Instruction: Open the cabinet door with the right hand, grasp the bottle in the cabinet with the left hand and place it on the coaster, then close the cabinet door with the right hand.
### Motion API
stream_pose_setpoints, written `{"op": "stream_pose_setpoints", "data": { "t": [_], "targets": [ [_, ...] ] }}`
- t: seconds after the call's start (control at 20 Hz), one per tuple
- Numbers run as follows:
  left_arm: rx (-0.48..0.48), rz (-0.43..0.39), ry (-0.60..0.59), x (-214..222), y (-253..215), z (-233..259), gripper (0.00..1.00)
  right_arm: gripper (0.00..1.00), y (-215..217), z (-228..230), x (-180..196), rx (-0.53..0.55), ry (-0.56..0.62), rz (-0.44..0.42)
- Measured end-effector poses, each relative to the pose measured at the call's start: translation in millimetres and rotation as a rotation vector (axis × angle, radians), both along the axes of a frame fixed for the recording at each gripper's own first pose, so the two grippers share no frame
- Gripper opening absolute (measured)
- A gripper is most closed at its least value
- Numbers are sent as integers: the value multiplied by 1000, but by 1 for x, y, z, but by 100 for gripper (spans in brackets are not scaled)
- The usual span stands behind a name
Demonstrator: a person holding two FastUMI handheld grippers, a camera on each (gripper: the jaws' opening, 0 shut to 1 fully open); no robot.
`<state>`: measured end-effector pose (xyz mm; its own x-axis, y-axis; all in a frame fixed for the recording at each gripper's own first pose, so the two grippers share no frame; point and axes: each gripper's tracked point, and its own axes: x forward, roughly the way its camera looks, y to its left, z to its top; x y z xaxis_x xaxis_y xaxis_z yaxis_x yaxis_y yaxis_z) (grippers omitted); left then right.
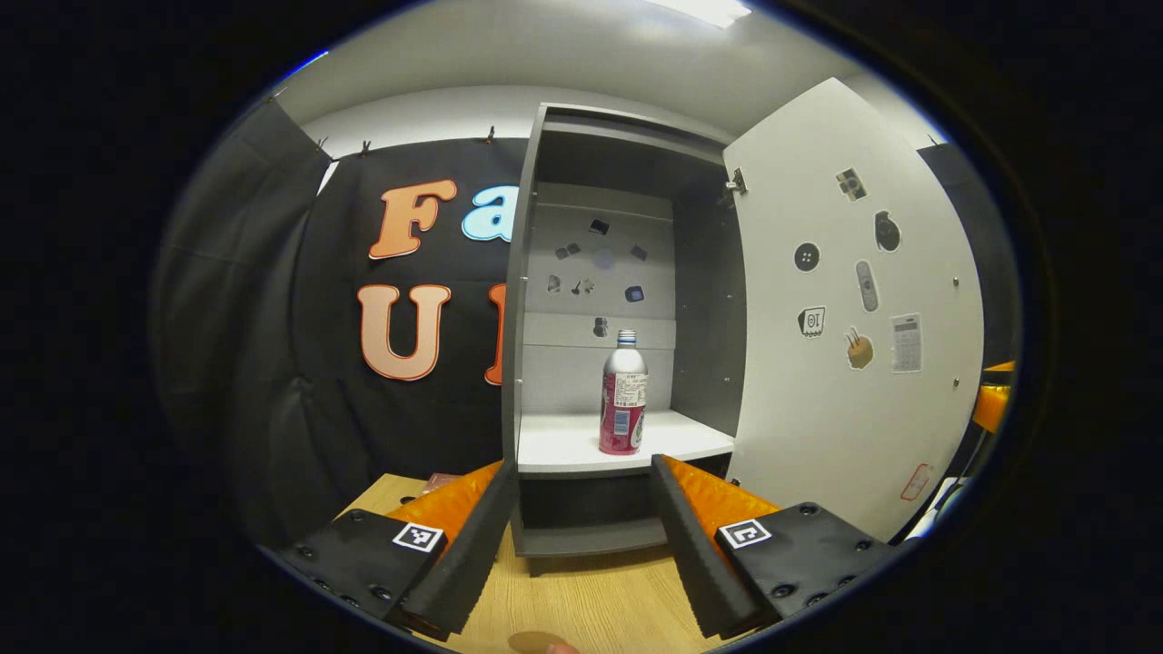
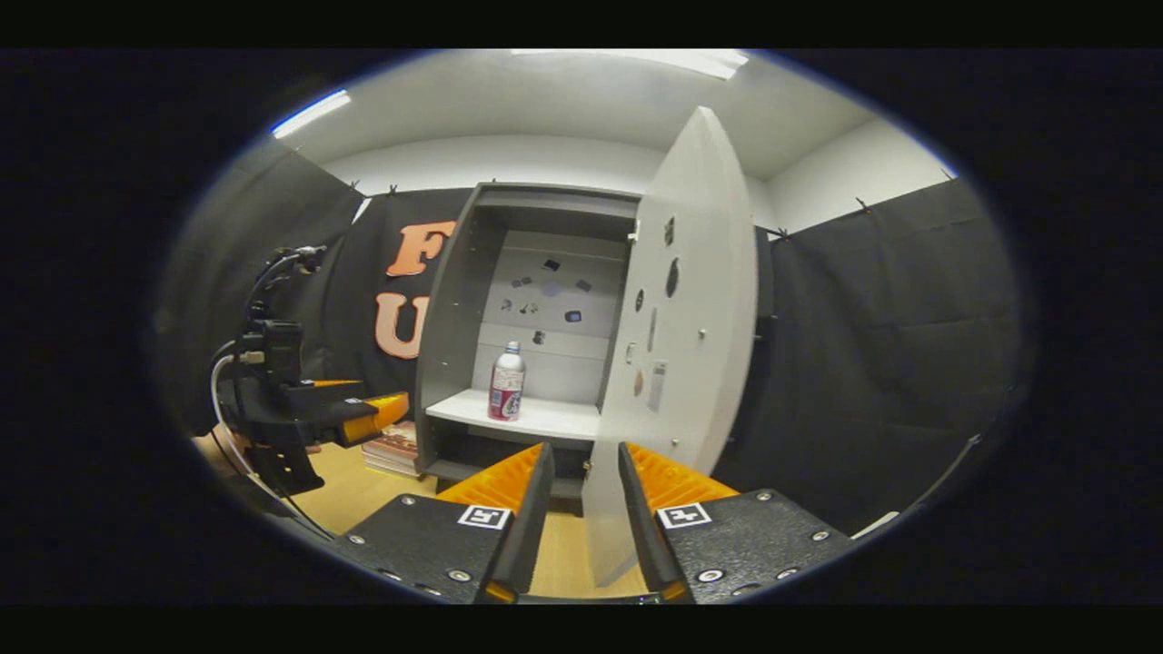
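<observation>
Door [image 2: 677, 363] is swung open, its edge between the right gripper's [image 2: 586, 477] jaws, touching or not I can't tell. Bottle [image 1: 623, 396] stands on the cabinet shelf [image 1: 563, 443]; left gripper [image 1: 581, 481], jaws spread, should reach in next.

Left gripper [image 1: 581, 477] and right gripper [image 2: 586, 459] each have textured black bodies with round screws, ribbed orange panels, and a square black-and-white marker on each side. Cables trail from the left unit.
</observation>
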<state>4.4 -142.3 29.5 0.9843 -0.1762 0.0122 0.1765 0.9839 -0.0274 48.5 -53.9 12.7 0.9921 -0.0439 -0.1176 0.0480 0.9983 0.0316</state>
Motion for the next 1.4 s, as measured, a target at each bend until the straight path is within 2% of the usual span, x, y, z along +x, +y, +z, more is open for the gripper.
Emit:
{"op": "stream_pose_setpoints", "data": {
  "t": [0.15,0.25,0.45,0.6,0.65,0.7,1.1,1.4],
  "targets": [
    [25,-53,-15,32,3,2,95,46,14,-1,19,20,-14,-6],
    [29,-98,-22,52,1,1,95,55,20,0,29,37,-30,-24],
    [42,-192,-40,88,-8,1,94,58,29,0,51,78,-51,-76],
    [40,-262,-38,108,-24,-2,95,65,29,-4,58,91,-40,-116],
    [30,-278,-35,115,-30,-2,95,63,28,-5,61,94,-41,-126],
    [26,-290,-34,119,-35,-4,95,70,27,-5,64,100,-41,-133],
    [13,-302,-51,168,-76,-3,95,92,7,-15,79,98,-30,-188],
    [36,-278,-54,217,-96,-7,95,93,3,-20,89,155,-35,-194]
  ]
}}
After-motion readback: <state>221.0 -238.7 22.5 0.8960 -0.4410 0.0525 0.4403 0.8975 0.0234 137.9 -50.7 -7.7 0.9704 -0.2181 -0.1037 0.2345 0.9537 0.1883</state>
